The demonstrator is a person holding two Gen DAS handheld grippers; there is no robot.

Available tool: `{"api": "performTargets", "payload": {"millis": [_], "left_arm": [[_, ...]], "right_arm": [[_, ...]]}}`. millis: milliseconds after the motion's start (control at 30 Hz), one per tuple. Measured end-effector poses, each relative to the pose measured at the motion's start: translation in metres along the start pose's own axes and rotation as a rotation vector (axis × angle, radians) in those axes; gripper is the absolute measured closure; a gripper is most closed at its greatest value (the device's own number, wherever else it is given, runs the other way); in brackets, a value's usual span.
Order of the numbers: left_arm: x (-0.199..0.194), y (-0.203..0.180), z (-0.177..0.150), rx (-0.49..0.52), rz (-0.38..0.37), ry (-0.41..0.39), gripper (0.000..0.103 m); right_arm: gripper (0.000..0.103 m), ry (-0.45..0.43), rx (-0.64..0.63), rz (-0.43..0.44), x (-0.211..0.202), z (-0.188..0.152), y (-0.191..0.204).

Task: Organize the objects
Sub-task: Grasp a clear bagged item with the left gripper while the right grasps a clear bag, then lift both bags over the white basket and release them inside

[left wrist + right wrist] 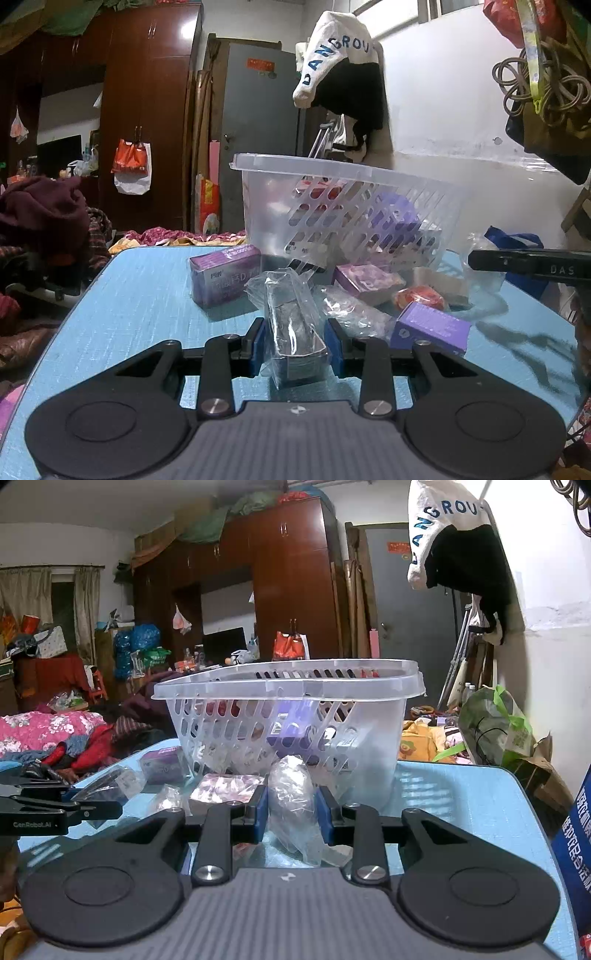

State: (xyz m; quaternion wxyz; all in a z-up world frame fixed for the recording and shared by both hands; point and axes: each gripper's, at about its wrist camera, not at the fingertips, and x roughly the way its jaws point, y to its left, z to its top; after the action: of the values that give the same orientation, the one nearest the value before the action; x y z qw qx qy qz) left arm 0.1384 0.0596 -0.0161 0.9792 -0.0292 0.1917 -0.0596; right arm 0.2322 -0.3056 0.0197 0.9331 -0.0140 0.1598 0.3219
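Observation:
My left gripper (295, 339) is shut on a dark box wrapped in a clear plastic bag (291, 325), low over the blue table (129, 302). My right gripper (290, 808) is shut on a crumpled clear plastic packet (291, 801) in front of the clear slotted basket (288, 679). That basket (332, 173) stands behind the pile and holds a purple box (291, 723) and reddish items. Loose on the table lie purple boxes (225, 273) (432, 325), a pink-patterned box (365, 280), a red round thing (421, 295) and another clear bag (351, 306).
The right gripper's black finger (528, 262) enters the left wrist view from the right; the left gripper (55, 812) shows at the left in the right wrist view. A bed with clothes (48, 734) lies beyond the table. A blue bag (576, 834) stands at the right edge.

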Motion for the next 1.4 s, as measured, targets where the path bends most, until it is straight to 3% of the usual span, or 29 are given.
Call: {"api": "performTargets", "payload": {"millis": [600,700,833,933,1067,1167,1233,1300,1367,1400], "left_arm": [[-0.009,0.005,-0.004,-0.015,-0.042,-0.073,0.065],[-0.015,0.006,0.001,-0.031,-0.059,-0.1,0.065],[-0.017,-0.003,0.05,-0.012,-0.094,-0.178,0.065],[0.004,-0.011,0.102,-0.034,-0.118,-0.163,0.065],[0.047,-0.024,0.148,-0.047,-0.088,-0.1,0.065],[0.081,-0.027,0.158,-0.048,-0.05,-0.037,0.064],[0.099,-0.028,0.158,-0.038,-0.024,0.003,0.055],[0.107,-0.025,0.157,-0.055,0.021,0.028,0.042],[0.099,-0.021,0.152,-0.056,0.013,0.018,0.037],[0.09,-0.02,0.148,-0.053,-0.002,0.0,0.034]], "right_arm": [[0.071,-0.091,-0.001,-0.003,-0.01,-0.003,0.004],[0.071,-0.147,-0.038,-0.028,-0.021,-0.004,0.011],[0.071,-0.215,-0.11,-0.068,-0.037,0.022,0.029],[0.071,-0.292,-0.125,-0.082,-0.037,0.064,0.034],[0.071,-0.177,-0.165,-0.124,0.014,0.107,0.026],[0.071,-0.086,-0.155,-0.143,0.052,0.117,0.014],[0.063,-0.061,-0.146,-0.155,0.065,0.115,0.009],[0.019,-0.044,-0.101,-0.161,0.064,0.112,0.005],[0.0,-0.105,-0.063,-0.134,0.041,0.105,0.002],[0.0,-0.134,-0.056,-0.104,0.027,0.101,0.002]]}}
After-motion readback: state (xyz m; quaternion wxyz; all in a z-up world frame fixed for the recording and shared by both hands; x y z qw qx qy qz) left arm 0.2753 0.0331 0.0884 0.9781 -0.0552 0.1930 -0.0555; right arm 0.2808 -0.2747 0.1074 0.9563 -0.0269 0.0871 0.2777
